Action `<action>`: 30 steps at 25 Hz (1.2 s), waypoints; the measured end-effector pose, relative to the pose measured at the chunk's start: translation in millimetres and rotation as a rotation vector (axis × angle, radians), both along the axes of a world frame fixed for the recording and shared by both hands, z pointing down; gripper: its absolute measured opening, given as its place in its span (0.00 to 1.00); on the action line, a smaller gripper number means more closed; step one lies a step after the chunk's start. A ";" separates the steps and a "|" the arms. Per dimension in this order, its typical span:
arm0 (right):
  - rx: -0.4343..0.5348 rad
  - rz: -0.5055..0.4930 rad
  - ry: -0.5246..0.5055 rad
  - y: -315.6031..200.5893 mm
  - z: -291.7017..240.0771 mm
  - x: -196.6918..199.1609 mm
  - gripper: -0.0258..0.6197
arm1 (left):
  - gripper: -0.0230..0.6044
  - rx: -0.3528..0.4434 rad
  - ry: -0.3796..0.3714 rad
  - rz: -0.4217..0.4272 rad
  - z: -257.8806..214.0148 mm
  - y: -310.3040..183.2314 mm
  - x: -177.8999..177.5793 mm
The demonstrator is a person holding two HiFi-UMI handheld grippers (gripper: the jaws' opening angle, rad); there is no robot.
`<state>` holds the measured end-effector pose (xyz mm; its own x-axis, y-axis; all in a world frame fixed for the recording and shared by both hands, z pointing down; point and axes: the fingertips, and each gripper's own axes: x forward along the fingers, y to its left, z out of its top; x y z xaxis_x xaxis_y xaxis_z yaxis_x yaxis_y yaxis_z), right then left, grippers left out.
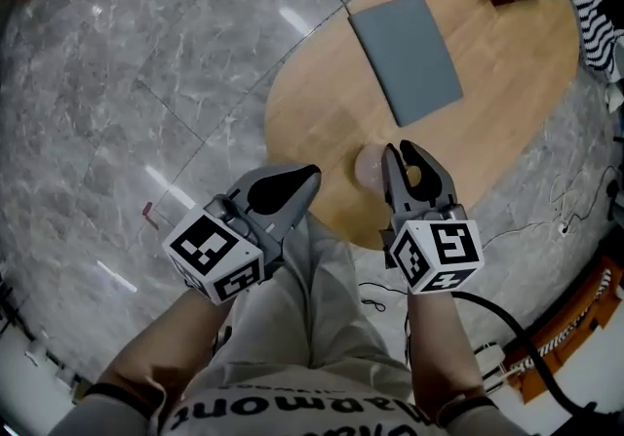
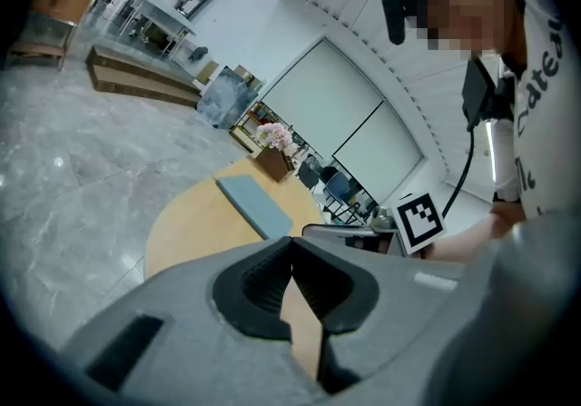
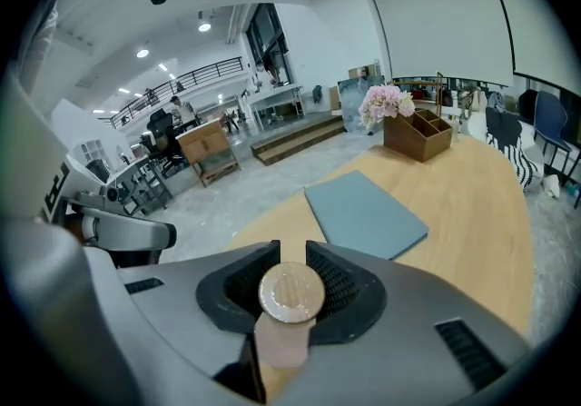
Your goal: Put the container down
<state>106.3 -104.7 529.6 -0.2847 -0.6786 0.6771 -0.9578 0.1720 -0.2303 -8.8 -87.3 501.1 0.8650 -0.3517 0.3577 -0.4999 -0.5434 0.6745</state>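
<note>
- The right gripper [image 3: 291, 259] pinches a small clear container [image 3: 290, 295] with a round wooden lid; both pads press against its sides.
- The container is held over the near edge of an oval wooden table [image 1: 487, 54].
- The left gripper [image 2: 290, 242], beside it, has its jaws pressed together on nothing.
- A grey mat [image 1: 405, 57] lies flat on the table, further along.

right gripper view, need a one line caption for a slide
Wood-lidded container clamped in the right tool, with a wooden table and grey mat ahead.
</note>
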 end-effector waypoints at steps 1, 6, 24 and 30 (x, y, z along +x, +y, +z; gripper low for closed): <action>-0.001 0.000 0.003 1.6 4.4 2.4 0.18 | 0.06 -0.014 -0.009 -0.004 8.1 4.0 2.3; -0.005 0.009 0.011 11.7 19.2 13.4 0.18 | 0.06 -0.067 -0.050 0.011 39.3 27.3 14.5; 0.001 -0.024 0.049 27.9 37.8 16.4 0.18 | 0.06 -0.082 -0.066 0.056 59.6 48.4 29.4; 0.013 -0.038 0.052 31.0 37.0 12.0 0.18 | 0.06 -0.086 -0.081 0.053 63.4 53.1 28.9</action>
